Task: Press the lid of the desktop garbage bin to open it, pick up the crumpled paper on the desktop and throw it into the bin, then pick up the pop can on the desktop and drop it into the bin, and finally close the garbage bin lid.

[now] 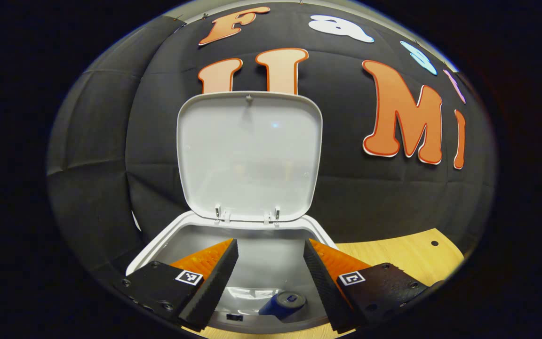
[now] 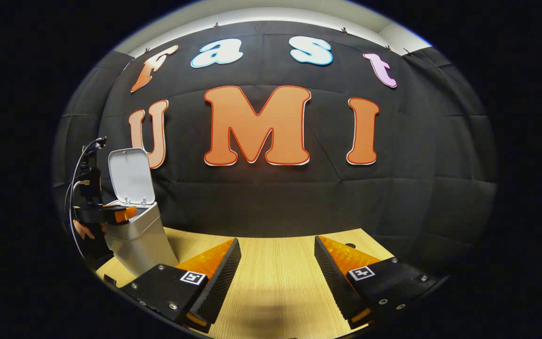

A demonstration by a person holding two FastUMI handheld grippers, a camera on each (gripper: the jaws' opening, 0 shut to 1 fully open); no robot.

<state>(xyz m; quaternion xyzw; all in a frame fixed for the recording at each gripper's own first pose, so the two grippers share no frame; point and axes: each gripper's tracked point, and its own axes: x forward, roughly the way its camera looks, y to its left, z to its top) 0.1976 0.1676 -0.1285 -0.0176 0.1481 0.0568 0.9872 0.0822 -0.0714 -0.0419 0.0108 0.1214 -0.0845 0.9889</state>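
Note:
The white garbage bin (image 1: pixel 158 247) stands with its lid (image 1: pixel 250 155) swung upright. My left gripper (image 1: pixel 271 278) hovers open just above the bin's mouth, nothing between its fingers. Down inside the bin lies a blue pop can (image 1: pixel 282 303) on its side. In the right gripper view the same bin (image 2: pixel 141 233) stands at the far left of the wooden table, lid (image 2: pixel 131 176) up, with the left gripper (image 2: pixel 111 214) and a hand (image 2: pixel 83 230) over its rim. My right gripper (image 2: pixel 275 273) is open above bare tabletop, holding nothing.
The light wooden table (image 2: pixel 275 263) stretches ahead of the right gripper, with a small dark hole (image 2: pixel 350 245) near its back edge. Black cloth wall closes off the back. Cables (image 2: pixel 80 165) rise behind the left gripper. Table surface (image 1: pixel 407 256) also lies right of the bin.

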